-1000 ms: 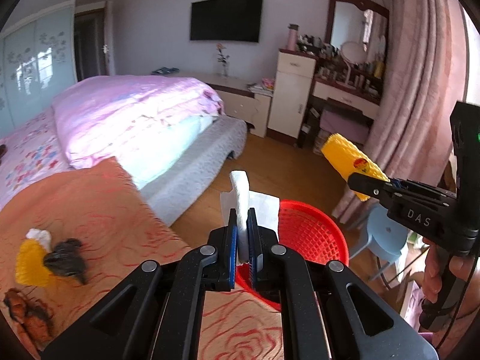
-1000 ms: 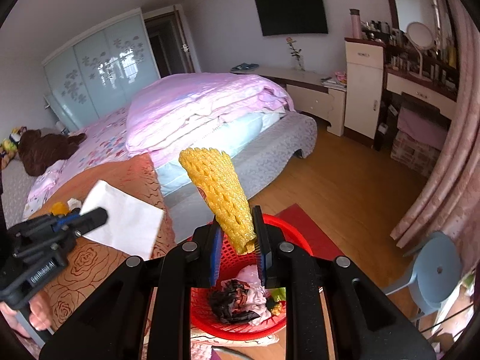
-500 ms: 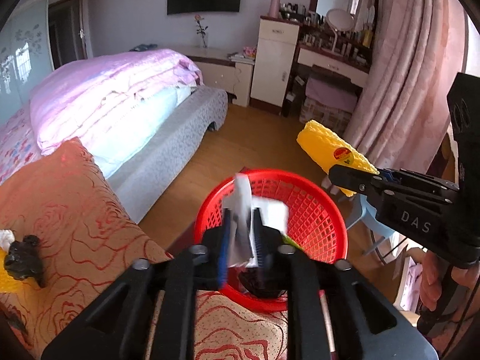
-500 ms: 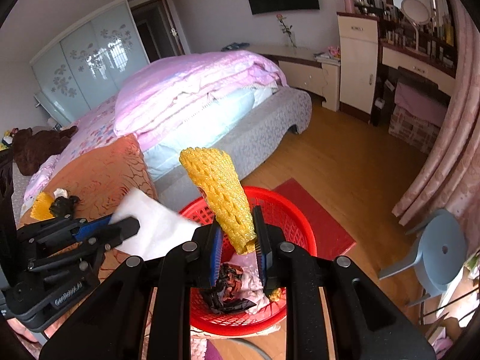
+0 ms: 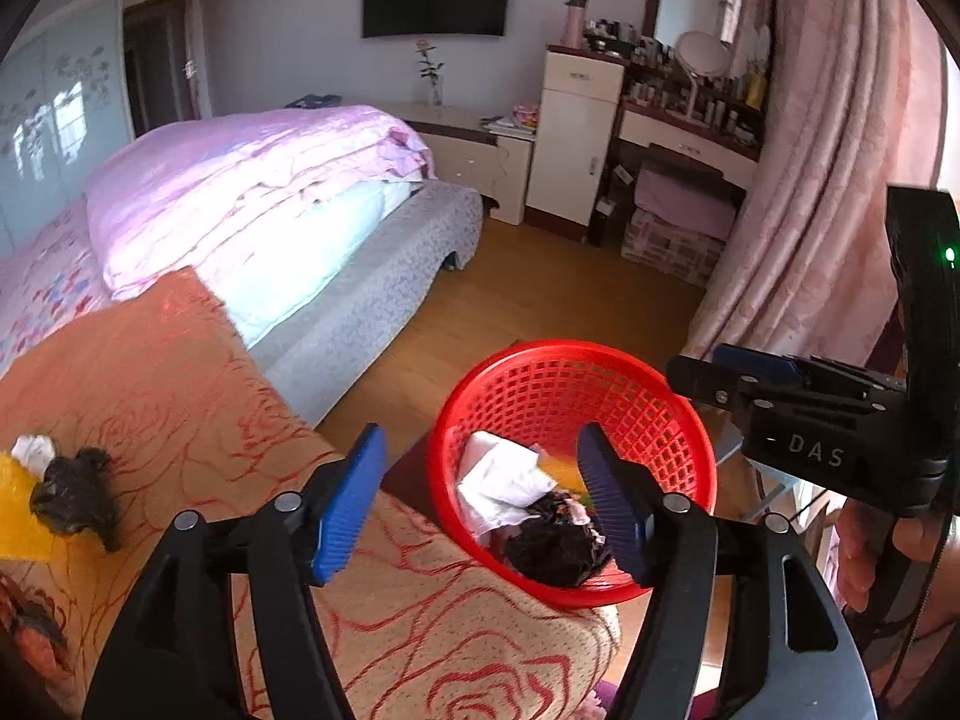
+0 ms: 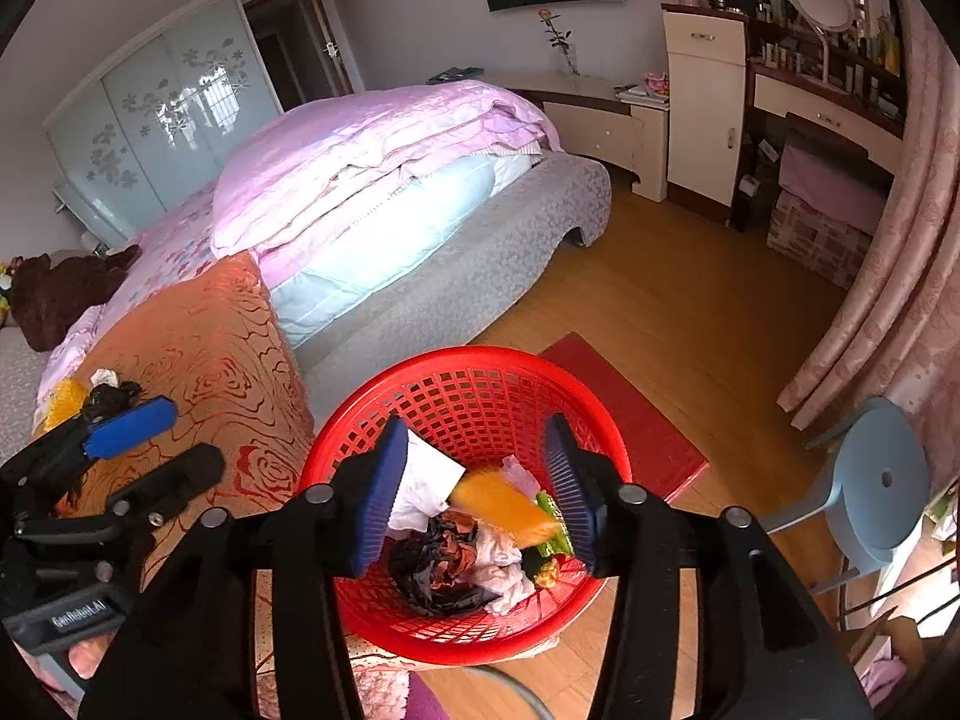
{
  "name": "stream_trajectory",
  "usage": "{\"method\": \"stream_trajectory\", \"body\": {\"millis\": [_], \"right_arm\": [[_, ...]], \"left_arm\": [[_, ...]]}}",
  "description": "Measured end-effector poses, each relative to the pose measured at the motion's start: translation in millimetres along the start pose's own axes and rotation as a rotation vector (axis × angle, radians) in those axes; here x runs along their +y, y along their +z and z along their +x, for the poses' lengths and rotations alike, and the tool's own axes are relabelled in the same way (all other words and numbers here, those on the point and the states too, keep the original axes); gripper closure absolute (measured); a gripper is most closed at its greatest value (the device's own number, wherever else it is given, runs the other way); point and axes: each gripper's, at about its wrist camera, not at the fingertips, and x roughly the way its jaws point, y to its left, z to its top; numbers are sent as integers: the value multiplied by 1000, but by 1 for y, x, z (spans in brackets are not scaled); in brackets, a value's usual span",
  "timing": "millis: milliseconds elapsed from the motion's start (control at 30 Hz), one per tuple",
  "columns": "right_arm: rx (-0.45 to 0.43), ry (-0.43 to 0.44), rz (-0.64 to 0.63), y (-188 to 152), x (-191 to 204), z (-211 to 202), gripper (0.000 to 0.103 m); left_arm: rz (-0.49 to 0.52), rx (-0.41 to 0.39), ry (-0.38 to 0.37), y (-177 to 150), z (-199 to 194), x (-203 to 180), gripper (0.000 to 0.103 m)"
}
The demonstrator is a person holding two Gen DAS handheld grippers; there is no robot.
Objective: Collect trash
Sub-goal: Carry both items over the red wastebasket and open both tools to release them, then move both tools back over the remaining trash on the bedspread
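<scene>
On the orange rose-patterned bedspread (image 5: 180,372) at far left, your left view alone shows a crumpled black wrapper (image 5: 75,495). Your left gripper (image 5: 480,498) gapes wide, empty, beside the red plastic mesh basket (image 6: 468,372); your right gripper (image 6: 477,489), also wide, hangs above its white paper (image 6: 423,483) and blurred yellow foam net (image 6: 501,507). Casings read "GenRobot.AI" and "DAS".

Yellow foam net (image 6: 501,501) in the red basket (image 6: 480,372) is motion-blurred; outline unclear. Basket's near rim hidden behind the right gripper (image 6: 477,489). In the left wrist view, yellow piece (image 5: 15,510) on the orange bedspread (image 5: 180,390) is cut by the left edge, partly under a dark crumpled wad (image 5: 72,498). Bottles on the dresser (image 5: 690,120) too small to identify.
</scene>
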Motion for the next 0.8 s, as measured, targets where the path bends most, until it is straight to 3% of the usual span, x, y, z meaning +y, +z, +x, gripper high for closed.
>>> {"method": "stream_trajectory", "body": {"millis": [433,600,800], "right_arm": [[-45,38,-80,-5,25,-6,55],[-61,73,-97,-8,35,-11,45],[-69,99,-133,-10,48,-15,42]], "left_arm": [[-106,-55,90,-10,-38,34,34],[-147,-59,128,-19,-53,49,34],[-234,-91,210,-31,-85,86,31]]}}
